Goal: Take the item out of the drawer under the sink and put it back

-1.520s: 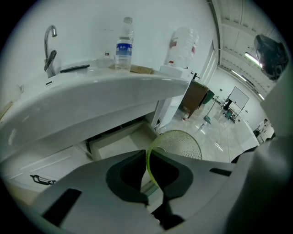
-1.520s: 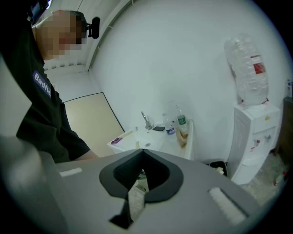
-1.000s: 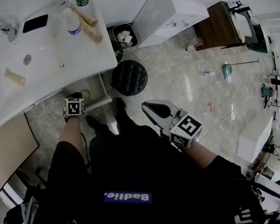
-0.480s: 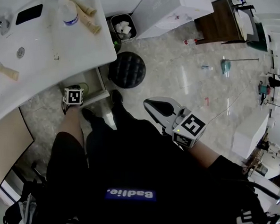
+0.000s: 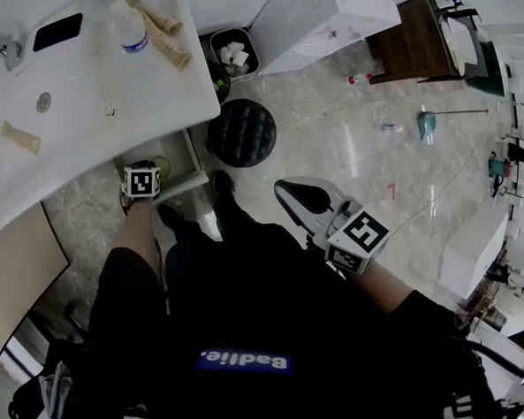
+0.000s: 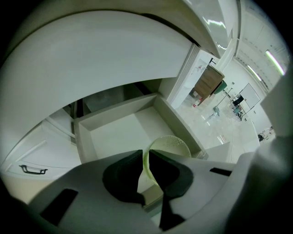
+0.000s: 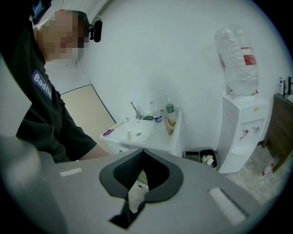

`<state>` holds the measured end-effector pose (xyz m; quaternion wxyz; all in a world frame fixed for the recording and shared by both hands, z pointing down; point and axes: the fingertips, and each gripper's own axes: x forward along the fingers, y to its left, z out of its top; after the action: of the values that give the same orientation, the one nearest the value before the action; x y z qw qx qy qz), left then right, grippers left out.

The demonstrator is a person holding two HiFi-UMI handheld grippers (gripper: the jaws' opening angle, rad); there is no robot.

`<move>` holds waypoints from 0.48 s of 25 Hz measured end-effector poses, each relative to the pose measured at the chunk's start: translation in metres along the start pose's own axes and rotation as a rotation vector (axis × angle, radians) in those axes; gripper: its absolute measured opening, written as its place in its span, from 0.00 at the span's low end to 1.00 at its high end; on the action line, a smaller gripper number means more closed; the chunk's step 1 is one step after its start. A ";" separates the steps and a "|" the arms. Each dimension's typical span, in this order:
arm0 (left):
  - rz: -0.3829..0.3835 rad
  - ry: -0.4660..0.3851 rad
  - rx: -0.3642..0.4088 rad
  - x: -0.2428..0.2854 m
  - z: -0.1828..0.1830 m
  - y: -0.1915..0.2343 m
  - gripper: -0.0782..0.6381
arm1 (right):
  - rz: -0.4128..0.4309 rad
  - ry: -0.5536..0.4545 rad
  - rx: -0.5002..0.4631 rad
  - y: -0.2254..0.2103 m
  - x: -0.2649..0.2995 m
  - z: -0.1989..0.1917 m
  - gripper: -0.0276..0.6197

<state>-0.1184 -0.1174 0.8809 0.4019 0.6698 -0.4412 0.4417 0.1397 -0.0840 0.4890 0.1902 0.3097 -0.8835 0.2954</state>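
My left gripper (image 6: 145, 157) points down into the open drawer (image 6: 114, 132) under the sink (image 5: 93, 79). Its fingers are closed on the thin rim of a pale green bowl (image 6: 171, 145). The bowl is inside the drawer, near one corner. My right gripper (image 7: 143, 155) is well apart from it, over the floor (image 5: 337, 138), with its fingers together and nothing between them.

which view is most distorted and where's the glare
Left gripper view: strongest fisheye, the sink counter bulges into an arc and the corners go black, though the pale green bowl at the jaws is in focus. Head view: bright glare streaks on the marble floor. Right gripper view: milder bending, dark vignette, the water dispenser sharp.
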 end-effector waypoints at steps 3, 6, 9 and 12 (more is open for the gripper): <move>0.000 -0.025 0.010 -0.014 0.003 0.000 0.14 | 0.009 -0.024 -0.021 0.005 -0.001 0.007 0.05; -0.012 -0.070 0.010 -0.035 0.010 -0.007 0.14 | 0.019 -0.042 -0.031 0.012 -0.002 0.017 0.05; -0.016 -0.116 0.016 -0.061 0.020 -0.011 0.14 | 0.032 -0.094 -0.049 0.020 -0.001 0.034 0.05; -0.028 -0.178 0.017 -0.089 0.029 -0.017 0.14 | 0.058 -0.139 -0.059 0.032 0.002 0.042 0.05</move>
<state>-0.1155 -0.1181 0.7855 0.3614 0.7161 -0.4619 0.3786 0.1113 -0.0918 0.4453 0.1288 0.2979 -0.9115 0.2525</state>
